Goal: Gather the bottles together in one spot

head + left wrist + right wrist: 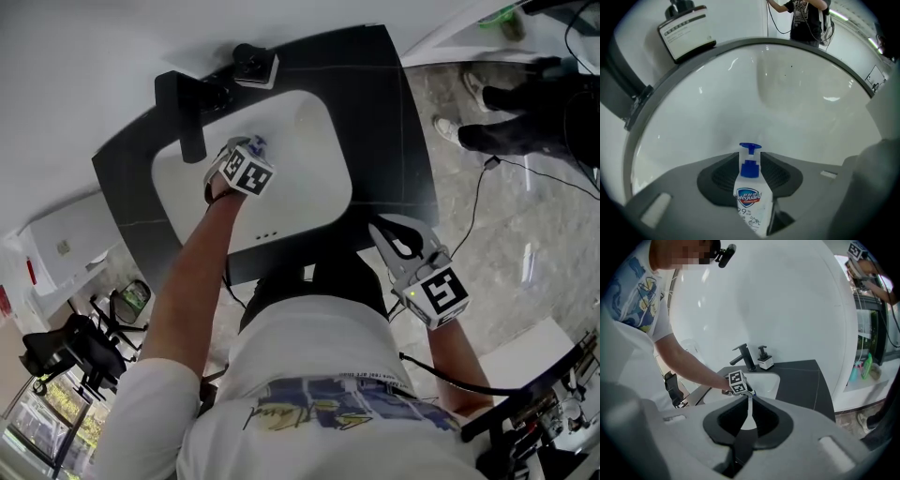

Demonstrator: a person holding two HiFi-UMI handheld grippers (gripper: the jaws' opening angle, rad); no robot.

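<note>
Between my left gripper (pixel 750 160) jaws sits the pump bottle (pixel 750 199), apparently clamped, over the sink (pixel 787 93) basin. Light, slick plastic: grip mid-body, never the pump. Right gripper (pixel 748 398) closed, empty.

The base of the soap bottle (pixel 751 199) is cut off below.

the bottle (pixel 754 216) is white, with a blue pump (pixel 750 168) and a blue and red label (pixel 749 197). the left hand-held gripper (pixel 750 155) is grey with black pads (pixel 723 176); its cube (pixel 246 172) has black and white squares. the basin (pixel 309 169) is white, the table (pixel 384 103) and the faucet (pixel 187 117) are black.
</note>
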